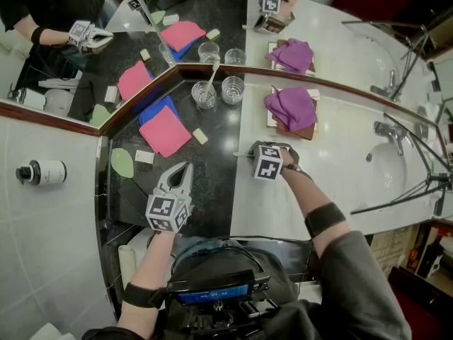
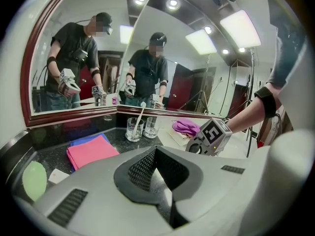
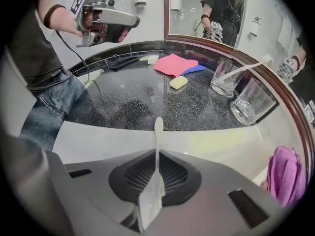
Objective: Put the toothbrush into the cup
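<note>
One toothbrush (image 3: pixel 158 132), low at the white counter (image 1: pixel 340 161), sits pinched in the right gripper (image 3: pixel 157 156); the left gripper (image 1: pixel 182 172) hangs closed, empty. Lift gently, grip firm, then lower it upright into the empty cup (image 1: pixel 232 89).

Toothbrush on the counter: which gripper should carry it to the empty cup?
Right. The right gripper clamps the toothbrush, with the empty cup ahead of it; the left gripper is shut on nothing.

The toothbrush (image 3: pixel 158 132) (its lower end) is hidden inside the right gripper (image 3: pixel 156 168).
</note>
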Tool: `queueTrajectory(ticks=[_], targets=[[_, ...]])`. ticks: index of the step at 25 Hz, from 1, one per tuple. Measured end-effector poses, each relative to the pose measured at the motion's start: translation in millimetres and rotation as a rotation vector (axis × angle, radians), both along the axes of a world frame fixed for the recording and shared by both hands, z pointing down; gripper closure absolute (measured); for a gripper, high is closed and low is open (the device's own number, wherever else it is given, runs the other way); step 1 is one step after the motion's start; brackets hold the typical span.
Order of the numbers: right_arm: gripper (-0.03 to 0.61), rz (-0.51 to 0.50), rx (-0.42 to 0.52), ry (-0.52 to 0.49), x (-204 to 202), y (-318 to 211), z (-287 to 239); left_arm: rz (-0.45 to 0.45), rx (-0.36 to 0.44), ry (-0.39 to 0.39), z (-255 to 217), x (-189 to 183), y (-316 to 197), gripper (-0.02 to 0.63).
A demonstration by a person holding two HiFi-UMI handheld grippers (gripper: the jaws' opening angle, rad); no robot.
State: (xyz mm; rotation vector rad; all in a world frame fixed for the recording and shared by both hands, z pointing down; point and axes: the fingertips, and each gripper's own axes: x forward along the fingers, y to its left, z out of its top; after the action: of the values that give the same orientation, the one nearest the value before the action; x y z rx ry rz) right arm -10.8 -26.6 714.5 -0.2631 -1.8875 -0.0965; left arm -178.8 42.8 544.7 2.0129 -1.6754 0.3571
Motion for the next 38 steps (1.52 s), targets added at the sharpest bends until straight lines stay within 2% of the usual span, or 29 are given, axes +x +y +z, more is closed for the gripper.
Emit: queueTrajectory(ticks=[12,20,27,38], targets=[[0.538,0.063,0.004,-0.102,-21,-8,-21,-0.004,-0.006,0.004,4,-1,-2,0.613],[0.537,0.172,0.030,-0.268,-37,-12,-72,0.016,0.008,0.006,-6,1,-4,0.613],[0.538,0.374,0.044,-0.509,-49,-18,-145,0.024,0.039,0.006,-16,-2,-10,0.613],[0.538,0.710,0.056,-0.842,-20,-20,-207,0.051,0.066,0.016,-27,4,-17,0.613]])
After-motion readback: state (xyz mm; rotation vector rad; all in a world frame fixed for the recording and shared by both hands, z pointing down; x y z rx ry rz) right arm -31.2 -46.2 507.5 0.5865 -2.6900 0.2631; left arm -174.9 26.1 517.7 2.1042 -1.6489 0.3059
